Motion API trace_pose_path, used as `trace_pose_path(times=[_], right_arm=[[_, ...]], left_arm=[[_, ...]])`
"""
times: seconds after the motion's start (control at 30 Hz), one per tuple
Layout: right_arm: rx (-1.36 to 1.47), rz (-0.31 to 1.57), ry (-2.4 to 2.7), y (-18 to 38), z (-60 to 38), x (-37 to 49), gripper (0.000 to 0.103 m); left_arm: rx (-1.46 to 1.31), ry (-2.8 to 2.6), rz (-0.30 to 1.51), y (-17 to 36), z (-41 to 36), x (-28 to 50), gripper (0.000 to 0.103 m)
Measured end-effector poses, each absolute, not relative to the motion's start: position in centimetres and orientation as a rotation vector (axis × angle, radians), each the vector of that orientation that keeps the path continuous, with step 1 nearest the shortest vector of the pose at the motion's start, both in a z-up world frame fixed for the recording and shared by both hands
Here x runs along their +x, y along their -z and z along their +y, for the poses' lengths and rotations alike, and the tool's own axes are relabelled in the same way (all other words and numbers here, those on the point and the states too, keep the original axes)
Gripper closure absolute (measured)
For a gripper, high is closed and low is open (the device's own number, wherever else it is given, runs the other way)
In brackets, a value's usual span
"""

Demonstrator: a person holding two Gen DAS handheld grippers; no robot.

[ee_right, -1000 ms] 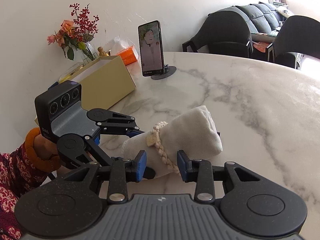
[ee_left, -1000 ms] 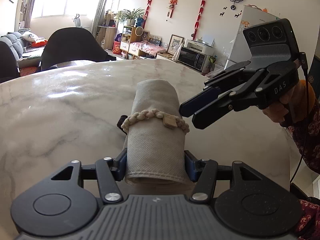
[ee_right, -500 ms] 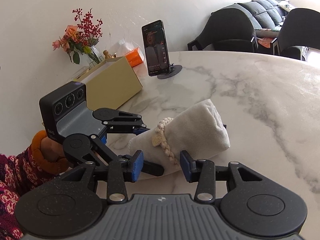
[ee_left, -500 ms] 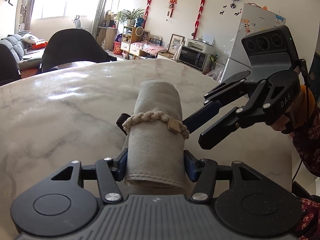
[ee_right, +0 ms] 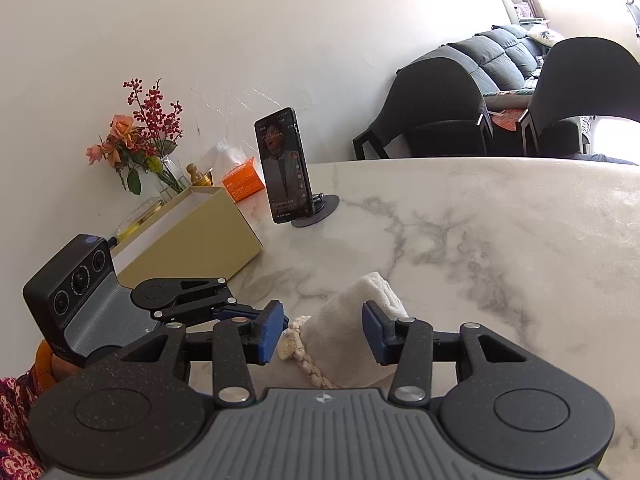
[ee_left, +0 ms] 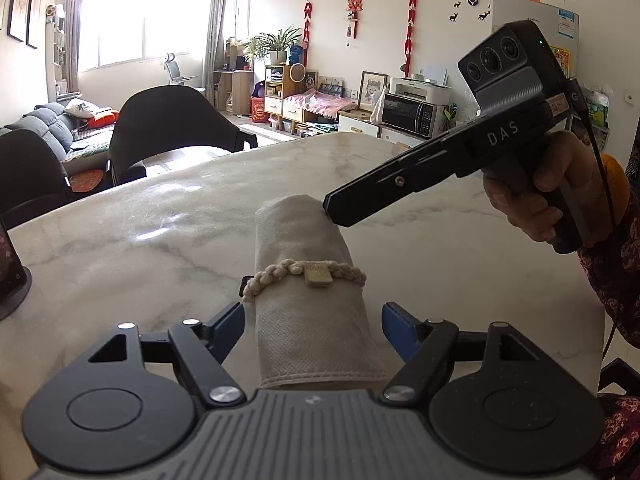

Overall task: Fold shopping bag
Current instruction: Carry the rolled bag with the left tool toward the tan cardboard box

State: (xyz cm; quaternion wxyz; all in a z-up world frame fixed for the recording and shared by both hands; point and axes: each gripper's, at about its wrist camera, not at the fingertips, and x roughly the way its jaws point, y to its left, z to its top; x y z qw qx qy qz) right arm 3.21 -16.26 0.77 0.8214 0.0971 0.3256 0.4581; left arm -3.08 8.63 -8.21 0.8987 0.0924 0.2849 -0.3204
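Observation:
The shopping bag (ee_left: 316,312) lies rolled into a beige bundle on the marble table (ee_left: 120,256), bound by a braided cord (ee_left: 348,272) with a small tag. My left gripper (ee_left: 314,332) straddles the roll's near end; its jaws are opening and both blue pads stand clear of the cloth. In the right wrist view the bag (ee_right: 340,336) sits between the pads of my right gripper (ee_right: 322,332), whose jaws are opening too, without pressing it. From the left wrist view the right gripper (ee_left: 340,210) shows edge-on at the roll's far end. The left gripper (ee_right: 252,316) shows at left.
A phone on a round stand (ee_right: 284,168) plays video near the wall, beside a gold box (ee_right: 192,236), an orange tissue box (ee_right: 242,180) and a vase of flowers (ee_right: 140,136). Black chairs (ee_left: 168,128) stand past the far table edge.
The left jaws have let go of the roll's near end and spread wide. The right gripper swung from beside the roll to its far end, turning edge-on, with its jaws wider.

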Motion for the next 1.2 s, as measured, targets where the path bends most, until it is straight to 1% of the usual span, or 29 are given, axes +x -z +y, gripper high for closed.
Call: trace_pose_path(times=[0.03, 0.07, 0.1, 0.13, 0.2, 0.3, 0.37, 0.5, 0.6, 0.67, 0.9, 0.93, 0.97, 1.0, 1.03, 1.07, 1.1, 1.2], right_arm=[[0.213, 0.685, -0.977, -0.8, -16.2, 3.4, 0.043], [0.219, 0.678, -0.979, -0.8, -16.2, 3.5, 0.040], [0.223, 0.673, -0.978, -0.7, -16.2, 3.6, 0.033], [0.227, 0.670, -0.977, -0.6, -16.2, 3.7, 0.029], [0.234, 0.664, -0.971, -0.3, -16.3, 3.8, 0.027], [0.239, 0.660, -0.939, 0.0, -16.7, 4.0, 0.019], [0.234, 0.657, -0.891, 0.2, -17.1, 4.2, 0.016], [0.182, 0.643, -0.803, 0.3, -17.2, 3.9, 0.006], [0.087, 0.628, -0.734, 0.1, -16.5, 3.0, 0.003], [0.029, 0.622, -0.697, 0.0, -16.0, 2.5, 0.002], [-0.045, 0.639, -0.614, 0.5, -15.5, 2.5, 0.001], [-0.044, 0.642, -0.609, 0.5, -15.5, 2.6, 0.001], [-0.040, 0.645, -0.607, 0.6, -15.5, 2.7, 0.001], [-0.037, 0.649, -0.605, 0.6, -15.4, 2.7, 0.001], [-0.041, 0.649, -0.602, 0.5, -15.3, 2.7, 0.001], [-0.048, 0.647, -0.599, 0.3, -15.2, 2.5, 0.001], [-0.055, 0.645, -0.596, 0.2, -15.1, 2.4, 0.001], [-0.064, 0.630, -0.599, -0.4, -14.7, 1.7, 0.001]], left_arm=[[0.199, 0.662, 0.591, 8.0, 8.5, -3.1, 0.021], [0.210, 0.659, 0.594, 7.9, 8.1, -3.0, 0.021], [0.219, 0.650, 0.600, 7.8, 7.7, -2.9, 0.020], [0.226, 0.641, 0.606, 7.9, 7.4, -2.8, 0.019], [0.238, 0.629, 0.620, 8.0, 6.8, -2.5, 0.019], [0.259, 0.613, 0.648, 8.2, 5.9, -1.9, 0.018], [0.277, 0.603, 0.668, 8.5, 5.4, -1.6, 0.018], [0.312, 0.580, 0.708, 9.3, 4.4, -1.1, 0.017], [0.327, 0.540, 0.744, 10.0, 3.9, -0.6, 0.016], [0.322, 0.523, 0.761, 10.4, 3.8, -0.4, 0.014], [0.293, 0.522, 0.774, 10.5, 3.8, -0.2, 0.014], [0.286, 0.529, 0.773, 10.5, 3.8, -0.4, 0.016], [0.267, 0.545, 0.776, 10.6, 4.1, -0.4, 0.022], [0.249, 0.560, 0.778, 10.6, 4.3, -0.4, 0.025], [0.248, 0.557, 0.764, 10.5, 4.6, -0.5, 0.032], [0.242, 0.561, 0.765, 10.3, 4.7, -0.6, 0.038], [0.241, 0.558, 0.764, 10.3, 4.8, -0.5, 0.041], [0.285, 0.516, 0.741, 10.0, 4.9, -1.3, 0.043]])
